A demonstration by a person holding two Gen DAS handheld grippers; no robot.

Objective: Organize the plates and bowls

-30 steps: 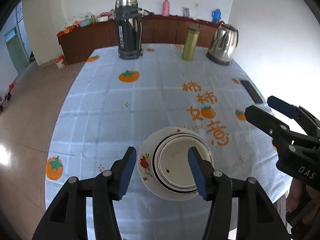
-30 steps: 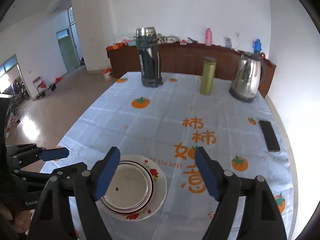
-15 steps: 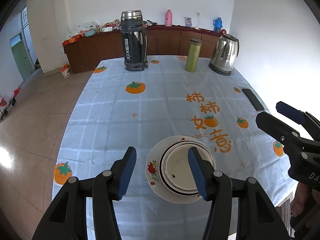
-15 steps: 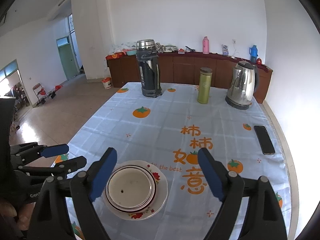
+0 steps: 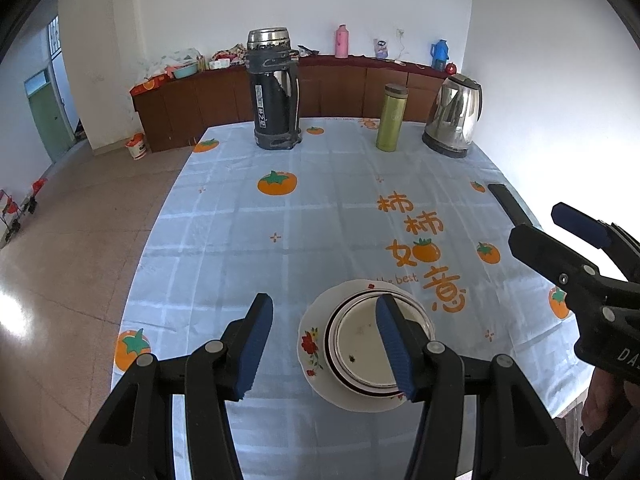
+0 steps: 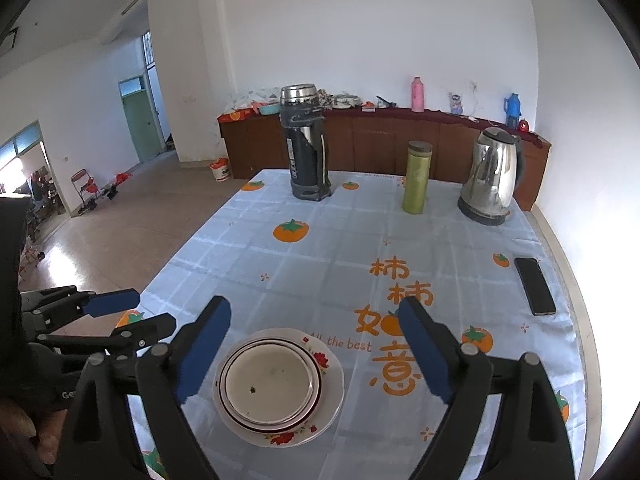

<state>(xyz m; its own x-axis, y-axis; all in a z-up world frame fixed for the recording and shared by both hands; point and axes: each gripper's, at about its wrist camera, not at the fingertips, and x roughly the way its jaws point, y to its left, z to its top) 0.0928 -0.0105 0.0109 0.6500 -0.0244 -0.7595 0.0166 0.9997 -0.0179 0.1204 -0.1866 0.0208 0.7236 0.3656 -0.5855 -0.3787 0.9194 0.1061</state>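
A white plate with red flowers lies on the persimmon-print tablecloth near the table's front edge. A dark-rimmed white bowl is nested in it, with a few dark specks inside. My left gripper hovers open above the stack's left side; its right finger overlaps the bowl in the picture. In the right wrist view the same plate and bowl sit low between the fingers of my right gripper. Its jaws are opening, well above the stack, with nothing gripped between them.
At the table's far end stand a dark thermos, a green flask and a steel kettle. A black phone lies near the right edge. A brown cabinet lines the back wall, and tiled floor lies to the left.
Both views have tilted up and drawn back a little, so the stack looks smaller and lower. My right gripper's jaws have spread slightly wider. The plate and bowl have not moved.
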